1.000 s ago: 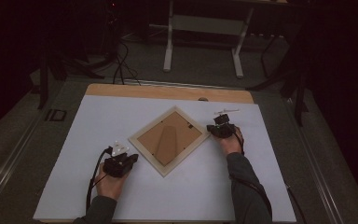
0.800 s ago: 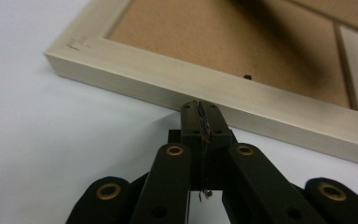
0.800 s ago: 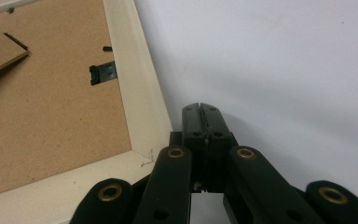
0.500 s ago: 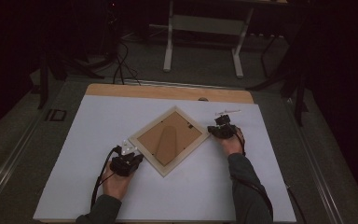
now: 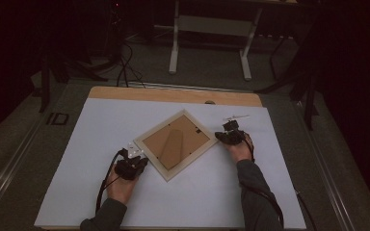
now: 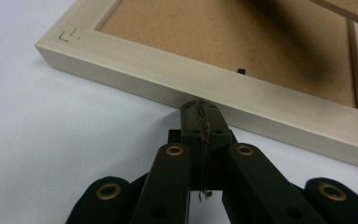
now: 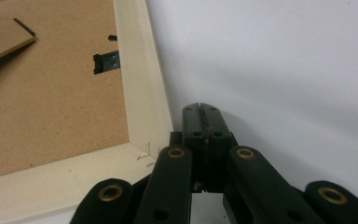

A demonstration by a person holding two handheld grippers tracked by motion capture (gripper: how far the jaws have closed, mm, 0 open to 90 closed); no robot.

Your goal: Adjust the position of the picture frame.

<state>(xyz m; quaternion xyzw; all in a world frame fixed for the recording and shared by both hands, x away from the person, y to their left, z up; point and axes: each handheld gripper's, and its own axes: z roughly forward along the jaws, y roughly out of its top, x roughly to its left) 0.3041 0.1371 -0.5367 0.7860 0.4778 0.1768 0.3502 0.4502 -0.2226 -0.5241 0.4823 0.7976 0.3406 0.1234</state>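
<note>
While both of my hands sit low on the white table sheet [image 5: 101, 130], the biggest thing I see is that sheet itself, with a strip of bare wooden table edge [image 5: 173, 95] beyond the picture frame. The picture frame [image 5: 176, 143] lies face down near the sheet's middle, turned cornerwise like a diamond, its cream moulding around a brown fibreboard backing [image 6: 223, 42]. An easel stand [image 7: 2, 39] of the same board rests on that backing, and a small black hanger clip [image 7: 106, 61] sits by the frame's inner edge.

My left gripper [image 5: 136, 162] is at the frame's lower-left side. In the left gripper view its jaws are pressed together with nothing between them, and their tips [image 6: 200, 105] touch the outer wall of the moulding, near a corner with a pencil mark [image 6: 65, 36].

My right gripper [image 5: 221, 136] sits just beside the frame's right corner. In the right gripper view its jaws are likewise closed tight and hold nothing, tips [image 7: 200, 108] resting over the sheet just beside the moulding; I cannot tell whether they touch it. A cable [image 5: 103, 185] trails from the left gripper back past my wrist.
</note>
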